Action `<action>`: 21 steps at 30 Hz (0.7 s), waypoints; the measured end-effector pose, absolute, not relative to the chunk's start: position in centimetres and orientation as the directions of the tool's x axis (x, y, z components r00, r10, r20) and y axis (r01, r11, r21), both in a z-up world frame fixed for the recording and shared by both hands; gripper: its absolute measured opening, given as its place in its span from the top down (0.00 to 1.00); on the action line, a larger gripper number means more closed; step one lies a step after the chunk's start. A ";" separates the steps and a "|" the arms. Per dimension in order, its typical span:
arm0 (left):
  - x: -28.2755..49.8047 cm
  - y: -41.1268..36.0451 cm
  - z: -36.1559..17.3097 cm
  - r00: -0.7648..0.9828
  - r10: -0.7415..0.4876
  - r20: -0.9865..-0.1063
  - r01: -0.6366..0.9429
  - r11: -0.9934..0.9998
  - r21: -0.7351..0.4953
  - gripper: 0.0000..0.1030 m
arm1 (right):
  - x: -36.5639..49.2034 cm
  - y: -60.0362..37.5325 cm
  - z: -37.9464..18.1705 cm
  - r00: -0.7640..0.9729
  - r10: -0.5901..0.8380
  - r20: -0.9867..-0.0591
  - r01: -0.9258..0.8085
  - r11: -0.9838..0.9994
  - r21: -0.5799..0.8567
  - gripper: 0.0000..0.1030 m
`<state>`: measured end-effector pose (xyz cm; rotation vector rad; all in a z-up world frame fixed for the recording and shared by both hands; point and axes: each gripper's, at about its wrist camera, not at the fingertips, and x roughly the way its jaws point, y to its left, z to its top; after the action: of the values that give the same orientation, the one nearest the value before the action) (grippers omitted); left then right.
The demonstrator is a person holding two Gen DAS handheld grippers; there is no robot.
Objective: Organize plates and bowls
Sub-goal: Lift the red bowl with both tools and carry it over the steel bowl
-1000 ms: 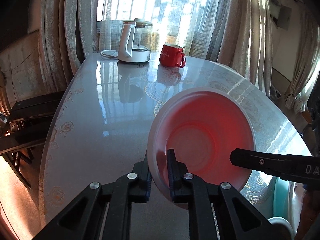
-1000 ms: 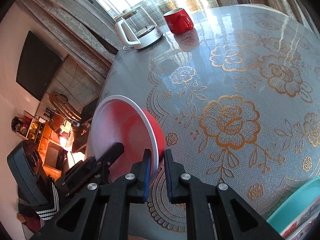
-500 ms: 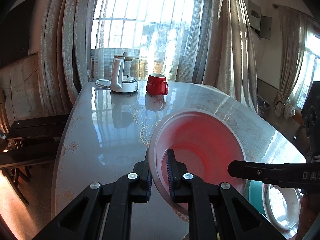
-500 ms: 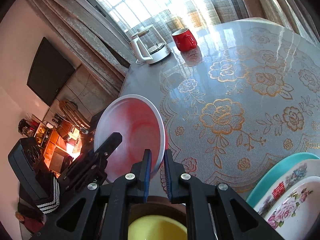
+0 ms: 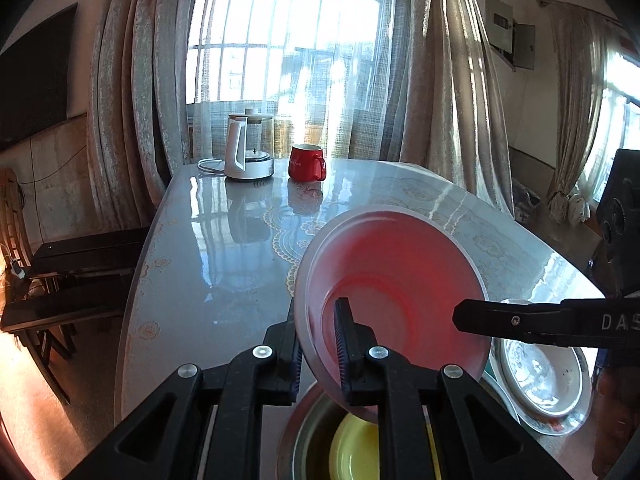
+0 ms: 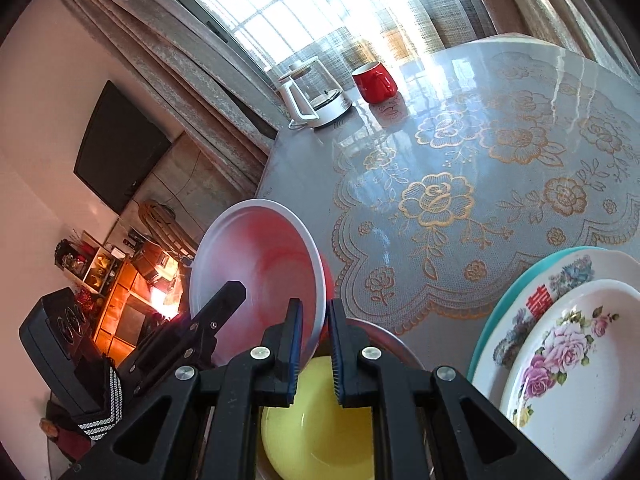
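Observation:
A red bowl with a pale inside hangs tilted above the table, held by both grippers. My left gripper is shut on its near-left rim. My right gripper is shut on the opposite rim of the same red bowl; in the left wrist view it enters as a black finger from the right. Directly below sits a yellow bowl nested inside a metal bowl. A stack of plates, flowered white ones on a teal one, lies to the right.
At the far end of the lace-patterned table stand a glass kettle and a red mug. Dark benches sit left of the table. A person's hand shows at the right edge of the left wrist view.
Both grippers carried the red bowl back toward the near table edge and a little upward. The yellow bowl, metal bowl and plate stack have come into view beneath and beside it.

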<state>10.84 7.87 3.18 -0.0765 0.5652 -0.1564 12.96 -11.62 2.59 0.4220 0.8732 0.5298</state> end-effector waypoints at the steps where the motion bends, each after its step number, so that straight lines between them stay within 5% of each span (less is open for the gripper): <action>1: 10.4 7.7 3.2 0.831 -0.172 -0.528 0.130 0.985 -0.116 0.86 | 12.6 -11.8 2.6 0.530 0.596 -0.603 -0.264 0.792 0.550 0.88; 21: 4.5 6.2 1.1 0.782 -0.183 -0.596 0.164 0.983 -0.086 0.85 | 7.7 -14.1 0.6 0.513 0.610 -0.604 -0.252 0.780 0.573 0.86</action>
<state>4.53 6.15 1.11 -0.0303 0.6464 -0.1875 7.73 -14.12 0.57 0.4477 0.8911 0.5390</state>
